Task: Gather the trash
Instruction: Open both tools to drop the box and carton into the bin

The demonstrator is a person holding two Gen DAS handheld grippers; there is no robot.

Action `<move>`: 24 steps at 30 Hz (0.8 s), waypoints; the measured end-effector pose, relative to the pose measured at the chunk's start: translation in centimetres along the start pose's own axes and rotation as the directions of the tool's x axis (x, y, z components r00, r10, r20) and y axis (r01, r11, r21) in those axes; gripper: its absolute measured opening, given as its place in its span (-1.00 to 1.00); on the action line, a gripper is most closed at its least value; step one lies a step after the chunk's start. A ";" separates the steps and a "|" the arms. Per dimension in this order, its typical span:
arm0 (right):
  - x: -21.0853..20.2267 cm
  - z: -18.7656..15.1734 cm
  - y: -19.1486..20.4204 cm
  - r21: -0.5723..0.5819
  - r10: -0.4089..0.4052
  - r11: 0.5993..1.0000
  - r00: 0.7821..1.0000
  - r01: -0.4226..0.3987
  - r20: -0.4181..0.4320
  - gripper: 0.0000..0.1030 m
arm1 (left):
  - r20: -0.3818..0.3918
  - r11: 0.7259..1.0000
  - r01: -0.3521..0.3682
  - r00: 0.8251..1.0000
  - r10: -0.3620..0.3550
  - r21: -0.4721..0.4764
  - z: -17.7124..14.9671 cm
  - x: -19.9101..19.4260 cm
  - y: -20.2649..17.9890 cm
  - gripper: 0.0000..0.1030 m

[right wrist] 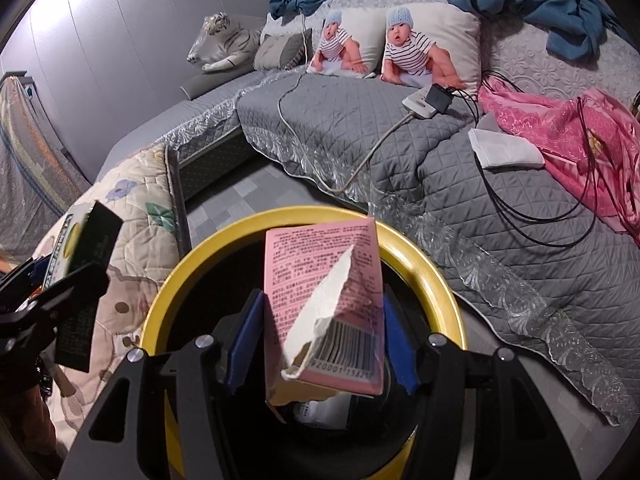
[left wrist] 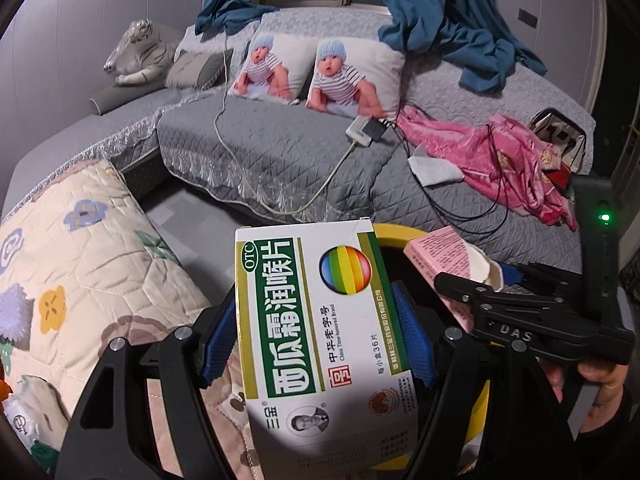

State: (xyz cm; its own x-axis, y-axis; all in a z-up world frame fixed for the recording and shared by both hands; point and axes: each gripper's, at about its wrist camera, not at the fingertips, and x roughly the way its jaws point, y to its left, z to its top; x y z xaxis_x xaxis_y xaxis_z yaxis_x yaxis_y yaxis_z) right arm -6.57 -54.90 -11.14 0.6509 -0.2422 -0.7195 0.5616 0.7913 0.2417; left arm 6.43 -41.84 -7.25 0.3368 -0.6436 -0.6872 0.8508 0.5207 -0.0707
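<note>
Fingers (left wrist: 226, 332) of left gripper (left wrist: 320, 328) clamped on green medicine box (left wrist: 320, 320). Right gripper (right wrist: 316, 336) pinching torn pink box (right wrist: 324, 304), poised over yellow bin (right wrist: 420, 248) at frame centre, presumably for dropping.

This is a home living room. A large corner sofa (left wrist: 280, 148) wears a grey quilted cover with lace trim, and two cushions (left wrist: 316, 74) printed with a baby lean on its back beside a plush white tiger (left wrist: 138, 50). A pink cloth (left wrist: 492, 152), a power strip (left wrist: 366, 130) and blue curtains (left wrist: 452, 12) share the seat. The floor (right wrist: 248, 196) is grey tile.
</note>
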 end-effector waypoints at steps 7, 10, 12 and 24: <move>0.8 0.0 -0.3 0.012 -0.001 1.000 1.000 0.001 -0.029 0.07 | -0.023 1.000 -0.003 1.000 0.002 -0.020 -0.3 1.0 0.4 0.36; 0.7 0.0 -0.2 0.009 -0.011 1.000 1.000 0.011 -0.027 0.12 | -0.014 0.998 -0.011 1.000 0.010 -0.055 -0.3 0.7 1.0 0.73; 0.5 0.2 -0.2 0.008 -0.011 1.000 1.000 0.012 -0.025 0.21 | 0.006 0.997 -0.008 1.000 0.008 -0.081 -0.3 0.0 1.5 0.79; -1.6 1.3 1.1 -0.002 -0.009 1.000 0.998 0.009 0.054 0.50 | 0.091 0.988 -0.048 0.994 0.062 -0.148 0.1 -5.2 5.2 0.84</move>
State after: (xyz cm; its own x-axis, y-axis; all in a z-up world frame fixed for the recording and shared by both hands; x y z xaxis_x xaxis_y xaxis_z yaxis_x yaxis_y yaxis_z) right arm -6.30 -54.39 -8.86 0.6724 -0.2796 -0.6853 0.5666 0.7902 0.2335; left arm 9.18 -35.86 -3.97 0.4242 -0.6582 -0.6219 0.7645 0.6284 -0.1436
